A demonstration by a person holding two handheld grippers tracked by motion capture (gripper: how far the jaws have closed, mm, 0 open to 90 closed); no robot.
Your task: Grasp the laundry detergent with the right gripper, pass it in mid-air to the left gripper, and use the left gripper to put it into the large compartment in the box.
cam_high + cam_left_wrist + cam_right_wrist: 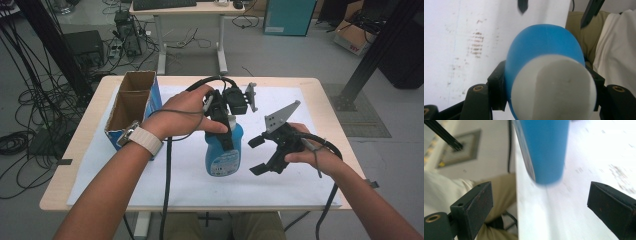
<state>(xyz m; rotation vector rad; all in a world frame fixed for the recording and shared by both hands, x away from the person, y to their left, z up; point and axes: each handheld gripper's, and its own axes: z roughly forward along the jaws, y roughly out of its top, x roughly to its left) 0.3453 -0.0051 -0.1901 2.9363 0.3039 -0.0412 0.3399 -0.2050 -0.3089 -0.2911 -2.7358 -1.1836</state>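
Brown cardboard marks the far left of my desk: an open box with blue sides, standing upright near the left edge, its top flaps open. Just right of it comes my left hand, wrist strapped with a pale watch band, carrying my left claw. That claw is clamped on the blue bottle, which lies on the white sheet covering the desk, near the middle, its labelled body pointing towards me. In the left gripper view the black jaws press against both sides of the blue bottle just behind its white cap, so the grip sits at the neck end, with the white sheet behind it. Farther right, my right hand holds my right claw just beside the bottle, a small gap between them, jaws aimed left at it. Those jaws stand wide apart with nothing between the pads. The right gripper view bears this out: the two black pads sit far to either side, and the blue bottle lies ahead of them on the white sheet, blurred, apart from both. The grey three-cornered plate stands up on top of my right claw.
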